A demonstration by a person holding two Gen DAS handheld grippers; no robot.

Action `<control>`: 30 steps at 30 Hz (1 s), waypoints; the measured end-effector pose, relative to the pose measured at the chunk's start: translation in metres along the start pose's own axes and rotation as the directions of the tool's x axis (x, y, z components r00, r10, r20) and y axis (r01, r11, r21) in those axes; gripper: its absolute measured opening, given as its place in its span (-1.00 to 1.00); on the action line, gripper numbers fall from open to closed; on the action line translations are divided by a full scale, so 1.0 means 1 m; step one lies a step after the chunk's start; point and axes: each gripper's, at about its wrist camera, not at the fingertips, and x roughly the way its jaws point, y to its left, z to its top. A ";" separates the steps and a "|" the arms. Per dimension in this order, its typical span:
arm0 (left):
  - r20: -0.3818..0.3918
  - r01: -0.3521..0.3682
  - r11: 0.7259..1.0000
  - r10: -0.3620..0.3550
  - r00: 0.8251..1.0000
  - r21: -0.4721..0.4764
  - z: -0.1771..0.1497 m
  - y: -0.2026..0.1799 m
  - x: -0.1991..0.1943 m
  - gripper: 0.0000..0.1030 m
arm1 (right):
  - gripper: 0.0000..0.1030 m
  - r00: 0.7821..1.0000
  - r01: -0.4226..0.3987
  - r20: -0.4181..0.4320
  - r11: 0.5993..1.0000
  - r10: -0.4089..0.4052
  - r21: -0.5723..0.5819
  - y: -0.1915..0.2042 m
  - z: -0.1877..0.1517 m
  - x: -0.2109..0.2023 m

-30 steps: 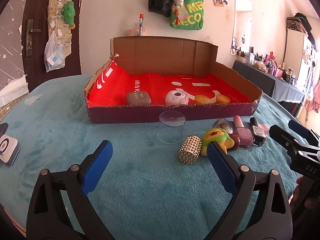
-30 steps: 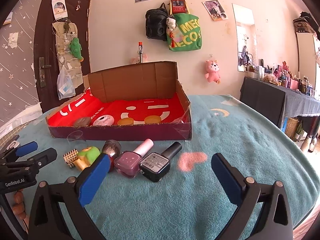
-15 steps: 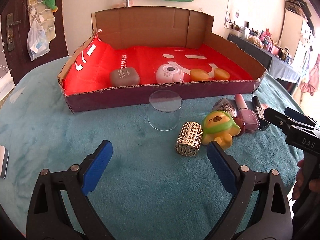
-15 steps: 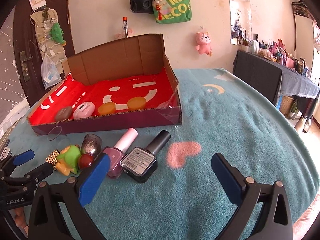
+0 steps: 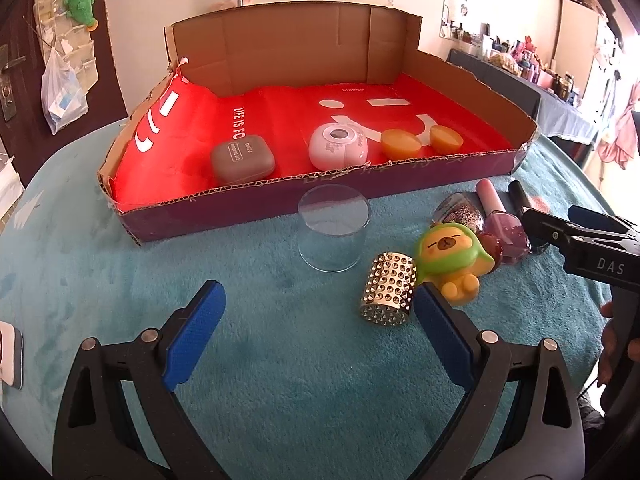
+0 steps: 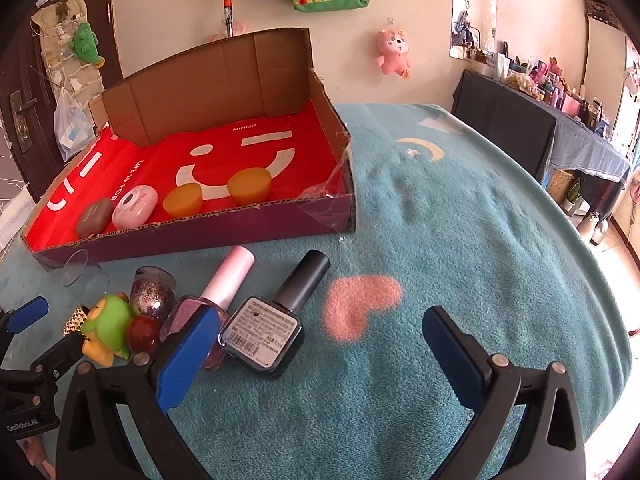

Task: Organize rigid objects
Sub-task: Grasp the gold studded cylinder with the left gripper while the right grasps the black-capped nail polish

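Lying just beyond wide-spread left fingers (image 5: 196, 332), studded cylinder (image 5: 388, 294)

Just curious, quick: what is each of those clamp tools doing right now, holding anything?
Left tool: open, holding nothing.
Right tool: open, holding nothing.

Black polish bottle (image 5: 520, 200) mostly hidden behind right gripper (image 5: 580, 232).

Teal blanket (image 6: 460, 240) bears cardboard box (image 5: 256, 204), clear cup (image 5: 332, 236), nail polish bottles (image 6: 276, 320)
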 end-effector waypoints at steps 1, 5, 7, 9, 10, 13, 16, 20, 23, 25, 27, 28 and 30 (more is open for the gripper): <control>-0.001 0.000 1.000 0.000 1.000 0.002 0.001 0.000 0.001 0.87 | 1.00 1.000 -0.004 -0.007 1.000 0.005 0.005 -0.002 0.000 0.000; 0.000 0.002 1.000 -0.002 1.000 0.009 0.002 -0.001 0.001 0.87 | 1.00 0.999 0.017 -0.048 1.000 -0.018 -0.001 -0.013 -0.008 0.003; 0.005 0.001 1.000 -0.002 1.000 0.015 0.002 -0.002 0.001 0.87 | 1.00 0.999 0.011 -0.050 1.000 -0.010 0.014 -0.020 -0.011 0.002; 0.008 0.000 1.000 0.000 1.000 0.021 0.003 -0.003 0.002 0.86 | 1.00 0.999 0.007 -0.041 1.000 -0.007 0.010 -0.023 -0.012 -0.001; 0.007 0.005 1.000 -0.005 1.000 0.026 0.004 -0.004 0.002 0.86 | 1.00 0.999 0.002 -0.040 1.000 -0.002 0.003 -0.023 -0.011 -0.001; 0.012 -0.004 0.999 0.003 1.000 0.041 0.005 -0.007 0.001 0.83 | 1.00 0.999 -0.015 -0.030 1.000 0.014 -0.025 -0.019 -0.009 0.000; 0.004 0.014 0.999 -0.014 1.000 0.047 0.005 -0.008 0.002 0.51 | 0.71 0.999 -0.035 -0.022 0.997 0.034 -0.062 -0.012 -0.006 0.002; 0.000 0.037 0.998 -0.037 0.999 0.043 0.006 -0.008 0.002 0.31 | 0.53 0.998 -0.065 -0.023 0.992 0.063 -0.107 -0.005 -0.004 0.006; -0.002 0.053 0.998 -0.053 0.999 0.045 0.006 -0.010 0.002 0.13 | 0.37 0.996 -0.089 -0.023 0.987 0.087 -0.136 0.001 -0.001 0.008; -0.006 0.072 0.997 -0.071 0.997 0.041 0.007 -0.010 0.004 -0.09 | 0.20 0.993 -0.118 -0.024 0.982 0.116 -0.149 0.003 0.001 0.009; -0.017 0.102 0.994 -0.102 0.995 0.037 0.007 -0.010 0.006 -0.40 | -0.04 0.989 -0.146 -0.028 0.976 0.143 -0.162 0.006 0.001 0.010; -0.029 0.124 0.992 -0.123 0.992 0.037 0.007 -0.011 0.008 -0.53 | -0.24 0.989 -0.151 -0.027 0.974 0.148 -0.171 0.008 0.001 0.011; -0.026 0.126 0.991 -0.125 0.992 0.038 0.006 -0.012 0.007 -0.53 | -0.24 0.986 -0.165 -0.020 0.969 0.164 -0.182 0.009 -0.001 0.010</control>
